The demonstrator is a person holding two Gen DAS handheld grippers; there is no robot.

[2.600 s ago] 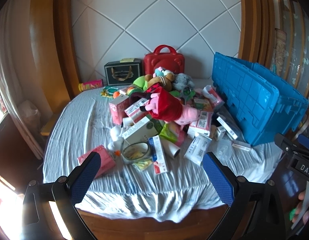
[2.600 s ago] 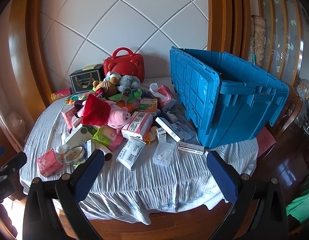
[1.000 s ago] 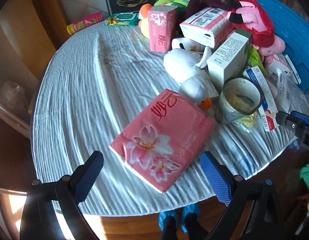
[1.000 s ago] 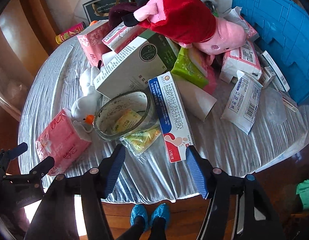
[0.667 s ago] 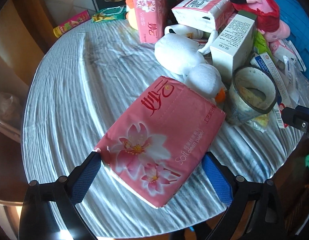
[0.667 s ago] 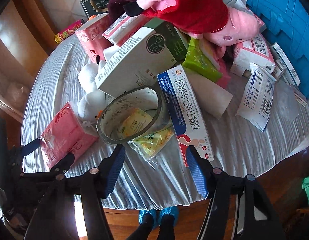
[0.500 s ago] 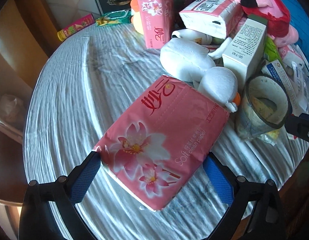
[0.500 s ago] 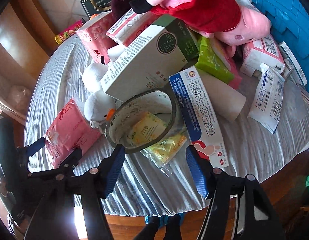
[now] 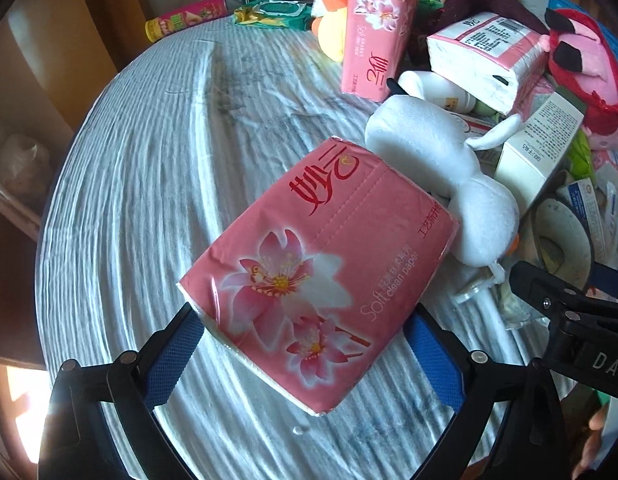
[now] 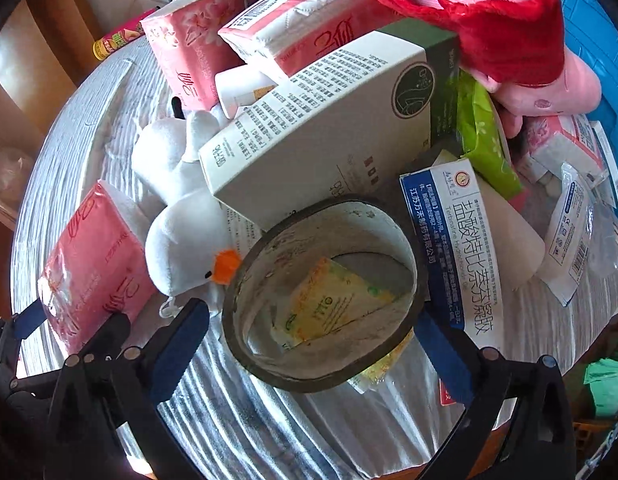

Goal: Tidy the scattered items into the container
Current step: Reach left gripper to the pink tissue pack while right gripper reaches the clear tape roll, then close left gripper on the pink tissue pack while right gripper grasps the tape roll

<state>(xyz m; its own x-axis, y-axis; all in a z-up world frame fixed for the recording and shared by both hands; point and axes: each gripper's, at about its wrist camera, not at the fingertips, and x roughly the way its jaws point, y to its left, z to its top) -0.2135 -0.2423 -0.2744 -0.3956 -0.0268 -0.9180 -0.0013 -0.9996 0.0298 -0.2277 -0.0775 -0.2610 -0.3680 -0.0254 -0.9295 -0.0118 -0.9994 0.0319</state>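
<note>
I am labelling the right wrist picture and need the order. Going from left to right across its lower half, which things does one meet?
pink tissue pack → white plush duck → tape roll → blue and white medicine box → white sachet with a barcode

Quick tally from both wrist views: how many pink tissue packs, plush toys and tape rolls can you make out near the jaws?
Pink tissue packs: 3 (flat, upright, barcoded)
Plush toys clearly seen: 2 (white duck, pink-and-red plush)
Tape rolls: 1
Total: 6
</note>
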